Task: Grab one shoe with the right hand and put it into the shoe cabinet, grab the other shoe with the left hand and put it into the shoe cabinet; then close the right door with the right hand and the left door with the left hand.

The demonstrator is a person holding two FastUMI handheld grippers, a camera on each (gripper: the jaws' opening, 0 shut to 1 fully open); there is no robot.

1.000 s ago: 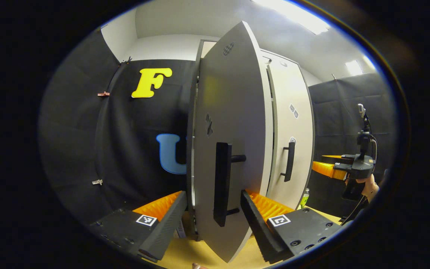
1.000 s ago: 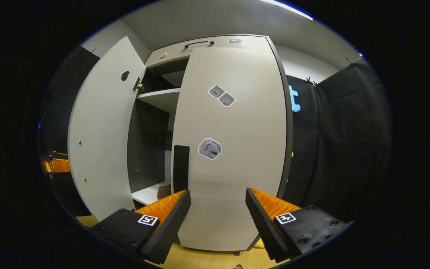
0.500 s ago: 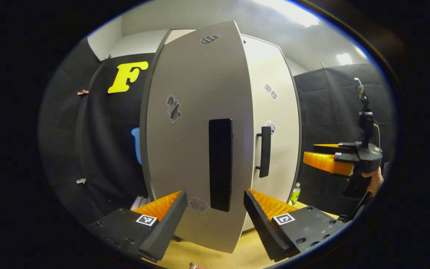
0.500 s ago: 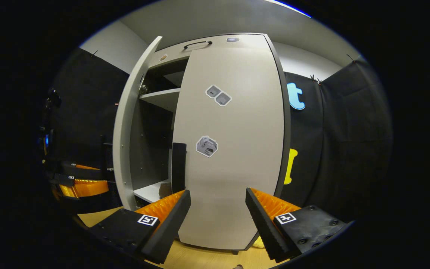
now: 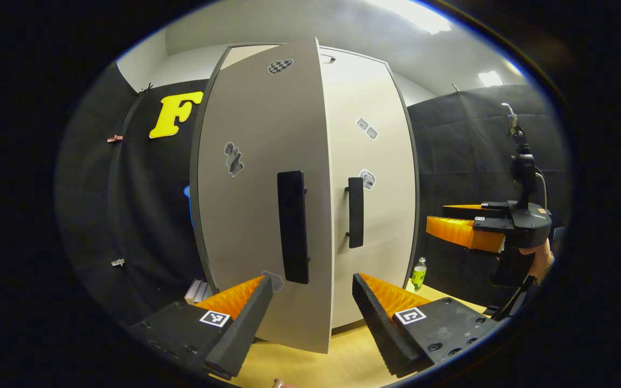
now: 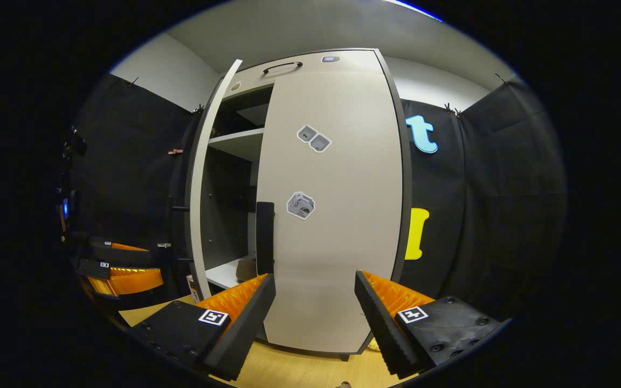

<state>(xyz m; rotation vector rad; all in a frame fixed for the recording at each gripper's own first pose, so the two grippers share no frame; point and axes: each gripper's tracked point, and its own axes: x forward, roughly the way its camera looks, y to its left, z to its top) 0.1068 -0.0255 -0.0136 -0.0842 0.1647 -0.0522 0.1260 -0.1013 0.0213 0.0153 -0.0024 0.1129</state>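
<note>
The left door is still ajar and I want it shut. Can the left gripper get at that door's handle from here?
Probably yes: the left gripper is open, and the left door's handle stands right ahead of its fingers with nothing between.

Black tongs (image 5: 312,307) with ribbed orange fingers (image 5: 233,295), square markers, screws.

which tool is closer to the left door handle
Left. The left tool sits right in front of the left door handle; the right tool hangs off to the side, beyond the right door.
</note>
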